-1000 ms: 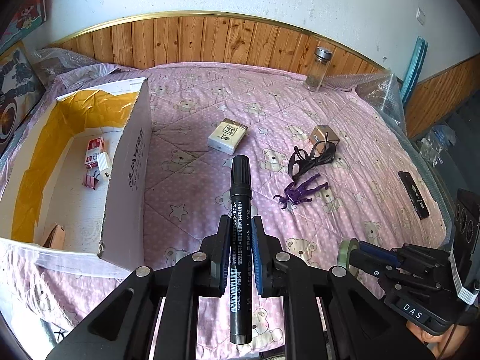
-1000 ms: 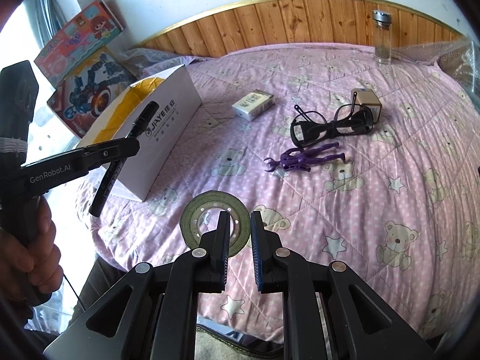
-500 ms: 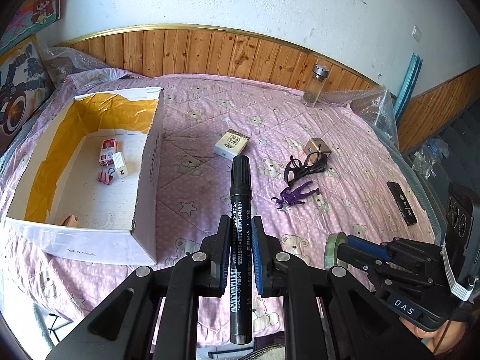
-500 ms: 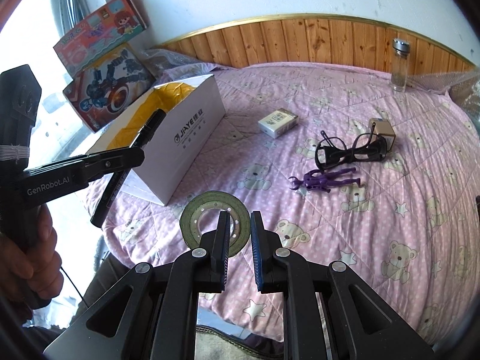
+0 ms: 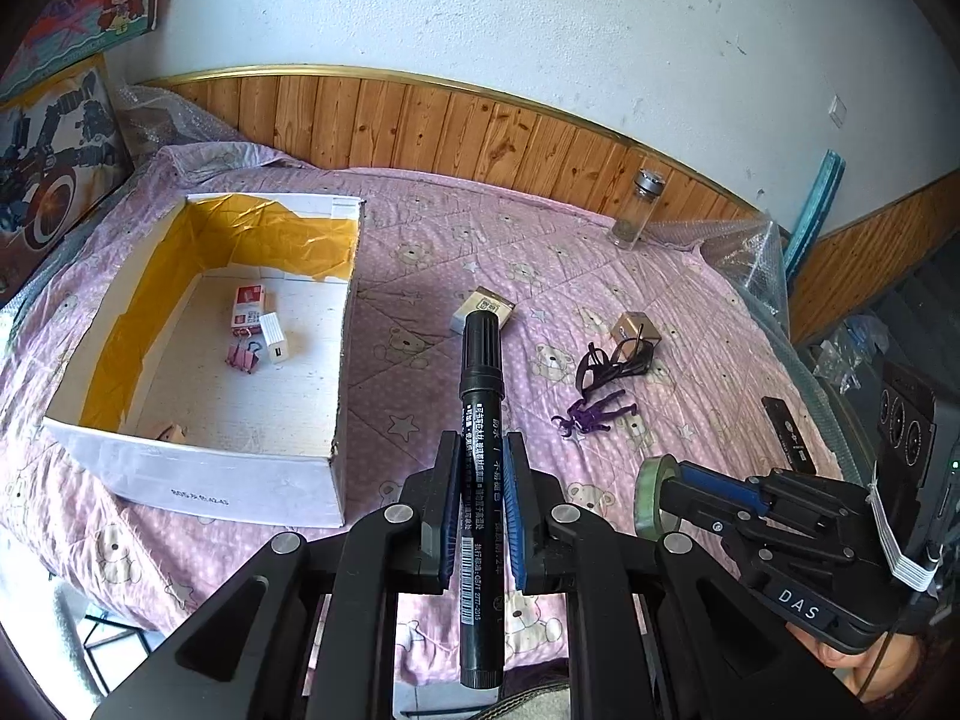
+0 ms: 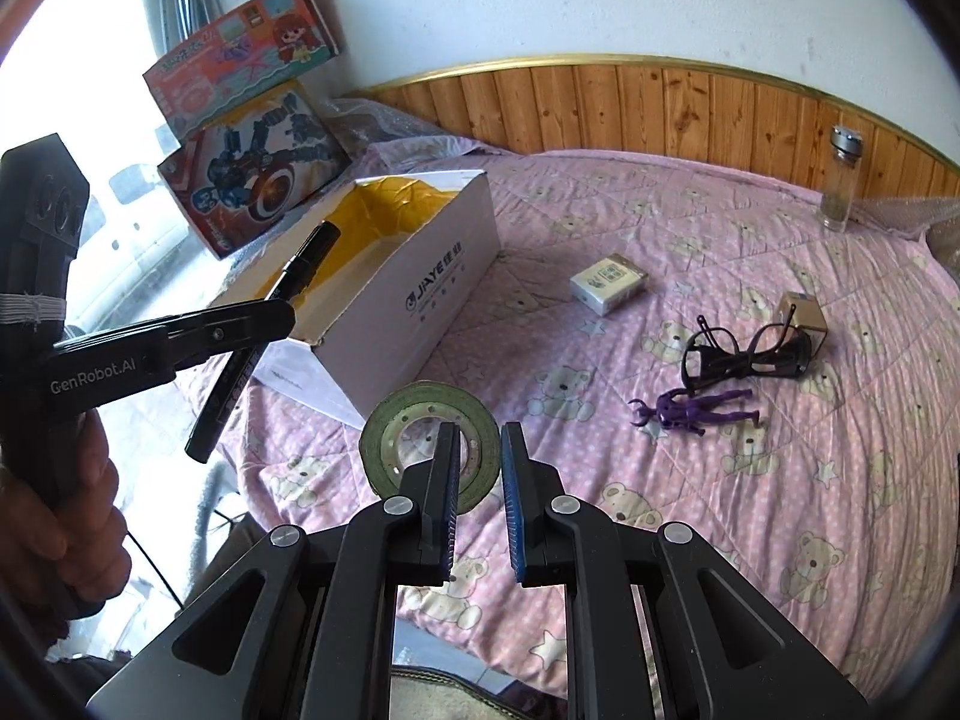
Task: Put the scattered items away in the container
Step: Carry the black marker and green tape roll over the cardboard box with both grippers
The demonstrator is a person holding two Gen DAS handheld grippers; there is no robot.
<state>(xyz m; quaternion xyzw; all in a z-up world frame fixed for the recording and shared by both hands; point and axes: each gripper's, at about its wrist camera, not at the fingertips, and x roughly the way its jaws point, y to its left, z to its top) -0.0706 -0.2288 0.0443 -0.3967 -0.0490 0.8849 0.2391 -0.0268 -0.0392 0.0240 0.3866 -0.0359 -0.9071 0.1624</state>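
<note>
My left gripper (image 5: pixel 482 468) is clamped on a black marker (image 5: pixel 480 420), which sticks out forward between the pads, above the near edge of the bed (image 5: pixel 690 276). My right gripper (image 6: pixel 478 468) is clamped on a roll of green tape (image 6: pixel 384 426), held upright, also over the bed's near edge. The white box (image 5: pixel 336 360) lined with yellow tape sits on the purple quilt to the left, open on top, with a pink binder clip (image 5: pixel 243 356) and two small packs inside. Out on the quilt lie a small white carton (image 6: pixel 607 282), black glasses (image 6: pixel 744 354) touching a little tan cube (image 6: pixel 803 311), and a purple figure (image 6: pixel 696 407) just beside them
</note>
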